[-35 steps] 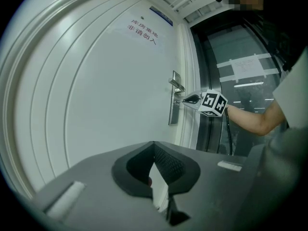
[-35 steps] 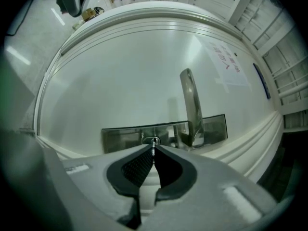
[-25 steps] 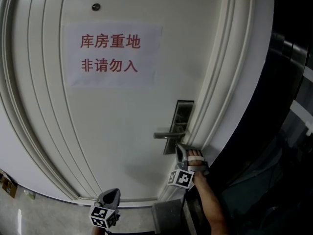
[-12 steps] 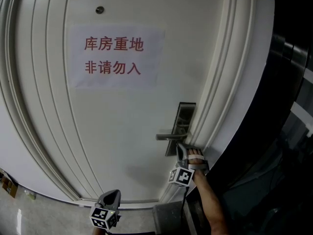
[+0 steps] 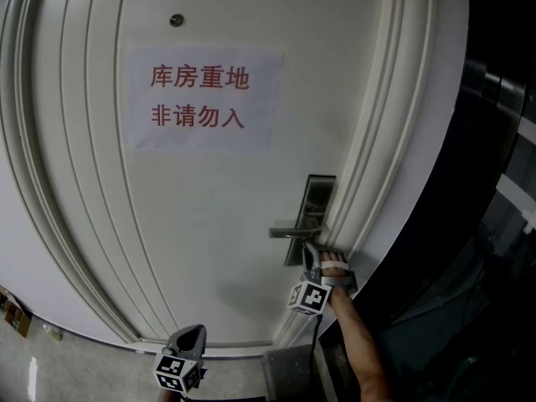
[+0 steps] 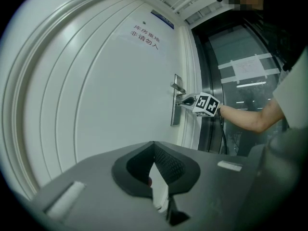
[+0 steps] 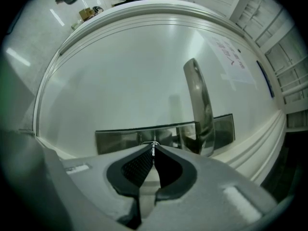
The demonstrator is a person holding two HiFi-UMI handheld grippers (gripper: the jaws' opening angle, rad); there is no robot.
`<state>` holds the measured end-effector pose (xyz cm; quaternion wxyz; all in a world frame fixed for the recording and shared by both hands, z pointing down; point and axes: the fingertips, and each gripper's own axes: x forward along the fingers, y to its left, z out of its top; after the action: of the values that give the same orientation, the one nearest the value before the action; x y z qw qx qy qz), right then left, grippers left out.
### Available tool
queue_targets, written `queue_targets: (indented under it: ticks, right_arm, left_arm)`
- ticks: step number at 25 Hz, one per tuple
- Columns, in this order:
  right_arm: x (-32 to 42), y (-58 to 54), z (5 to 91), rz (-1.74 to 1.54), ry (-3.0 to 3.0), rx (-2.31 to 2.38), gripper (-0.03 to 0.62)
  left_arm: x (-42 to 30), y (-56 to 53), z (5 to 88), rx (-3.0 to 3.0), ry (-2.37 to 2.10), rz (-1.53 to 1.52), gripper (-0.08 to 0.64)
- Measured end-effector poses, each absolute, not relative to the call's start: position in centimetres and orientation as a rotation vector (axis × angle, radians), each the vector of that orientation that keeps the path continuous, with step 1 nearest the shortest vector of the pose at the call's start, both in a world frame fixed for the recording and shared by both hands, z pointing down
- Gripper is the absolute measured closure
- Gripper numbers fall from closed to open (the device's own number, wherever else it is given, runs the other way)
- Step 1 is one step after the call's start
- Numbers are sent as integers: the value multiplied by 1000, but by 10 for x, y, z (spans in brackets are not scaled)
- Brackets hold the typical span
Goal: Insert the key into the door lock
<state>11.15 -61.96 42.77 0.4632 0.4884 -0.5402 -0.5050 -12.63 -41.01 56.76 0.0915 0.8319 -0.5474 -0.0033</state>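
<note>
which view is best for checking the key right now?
Right gripper view: the key shows as a thin metal sliver pinched at the tips of the right gripper, right up against the lock plate. In the head view the gripper hides it. In the left gripper view it is too small to make out.

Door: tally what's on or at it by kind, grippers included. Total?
Paper sign: 1
Peephole: 1
Lock plate: 1
Lever handle: 1
Key: 1, in the right gripper's jaws at the plate
Grippers: 2, left gripper and right gripper
Total: 7
</note>
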Motion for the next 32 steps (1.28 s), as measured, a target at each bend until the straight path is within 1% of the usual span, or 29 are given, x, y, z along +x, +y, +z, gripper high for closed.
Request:
queue_targets:
  ticks: [21,24,29,31,32]
  right_arm:
    - [113,-621,427,-1224,-1330,1239,574]
    - [115,-624,429,-1195,-1351,1244,533]
    - [118,-628,436,-1175,-1383,1251,493]
    - [118,-629,440,-1169,-1405,1248,463]
    - [118,-628,441,-1169,-1413,1254,429]
  left_arm:
    - [-125,-394,560,2477,-1644,-18,558]
    - [-123,-392,557,2482,-1647,-16,558]
    - [-120,-384,558,2477,-1654,-2,558]
    - [-120,-381,559,2477,-1655,9,558]
    - [-119,-380,559,2478,-1654,12,558]
